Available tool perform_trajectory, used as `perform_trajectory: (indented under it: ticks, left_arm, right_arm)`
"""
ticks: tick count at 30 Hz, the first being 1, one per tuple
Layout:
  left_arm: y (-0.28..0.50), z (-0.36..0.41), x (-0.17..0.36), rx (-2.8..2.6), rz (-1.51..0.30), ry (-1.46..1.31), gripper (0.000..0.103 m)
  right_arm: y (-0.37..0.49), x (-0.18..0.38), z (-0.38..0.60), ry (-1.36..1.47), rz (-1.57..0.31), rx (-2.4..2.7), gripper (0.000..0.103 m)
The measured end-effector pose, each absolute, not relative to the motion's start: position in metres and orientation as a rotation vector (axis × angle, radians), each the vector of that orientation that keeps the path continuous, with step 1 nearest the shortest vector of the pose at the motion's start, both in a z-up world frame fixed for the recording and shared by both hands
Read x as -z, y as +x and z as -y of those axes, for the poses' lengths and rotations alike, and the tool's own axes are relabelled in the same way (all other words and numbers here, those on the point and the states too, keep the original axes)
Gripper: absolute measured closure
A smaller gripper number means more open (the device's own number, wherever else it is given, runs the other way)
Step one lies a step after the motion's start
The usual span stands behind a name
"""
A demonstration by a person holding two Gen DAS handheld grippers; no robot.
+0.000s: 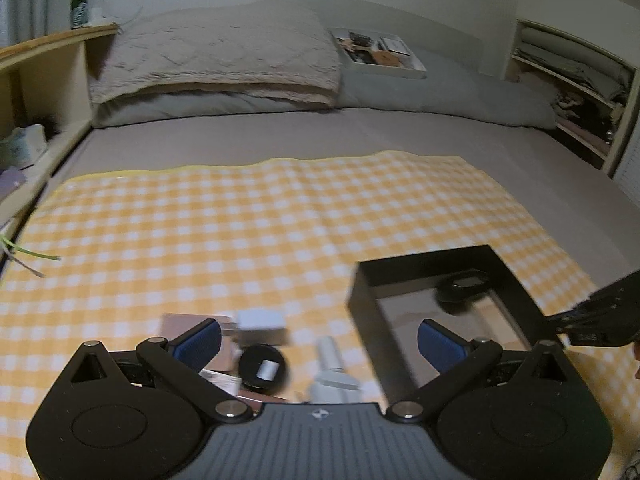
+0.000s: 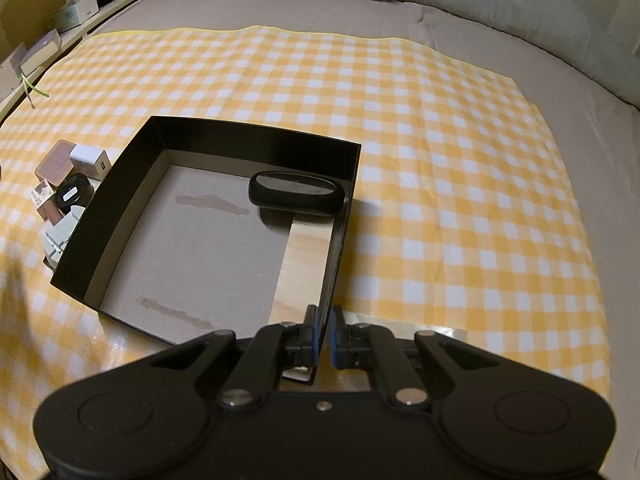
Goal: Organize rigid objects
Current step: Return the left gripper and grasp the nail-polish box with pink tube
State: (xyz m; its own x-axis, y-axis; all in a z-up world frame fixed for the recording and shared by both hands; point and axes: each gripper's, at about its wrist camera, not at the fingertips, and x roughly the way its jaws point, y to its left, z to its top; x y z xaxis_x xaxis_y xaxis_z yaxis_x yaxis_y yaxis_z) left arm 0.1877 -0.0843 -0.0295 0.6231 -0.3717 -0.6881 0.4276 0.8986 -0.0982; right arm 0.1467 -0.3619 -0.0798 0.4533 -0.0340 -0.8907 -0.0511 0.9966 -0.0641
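A black open box [image 2: 256, 136] sits on a yellow checked cloth [image 2: 440, 160] on a bed. A black oval case [image 2: 296, 193] lies inside it at the far right corner; it also shows in the left wrist view [image 1: 464, 286]. My right gripper [image 2: 323, 336] is shut on the box's near right wall. My left gripper [image 1: 320, 344] is open and empty above a pile left of the box [image 1: 432, 268]: a black round jar [image 1: 262, 367], a white charger cube [image 1: 262, 322], a pink box [image 1: 182, 326] and a white device [image 1: 332, 368].
A beige pillow [image 1: 220, 56] and a grey duvet [image 1: 440, 92] lie at the head of the bed. A white tray of items [image 1: 380, 54] rests there. A wooden shelf with a green bottle [image 1: 79, 2] stands at the left, open shelves [image 1: 572, 88] at the right.
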Motion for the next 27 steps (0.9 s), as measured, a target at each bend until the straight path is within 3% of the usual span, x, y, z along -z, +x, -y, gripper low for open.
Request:
perform_trajectory:
  ticks: [13,27]
  left_arm:
    - [0.218,0.029,0.066,0.381,-0.803,0.271,0.000]
    - [0.227,0.063,0.129,0.488,-0.910,0.530,0.000]
  right_arm:
    - [0.148,0.090,0.363,-0.081,-1.137,-0.018,0.097]
    - [0.148,0.093,0.363,-0.087,-1.147,-0.031,0.095]
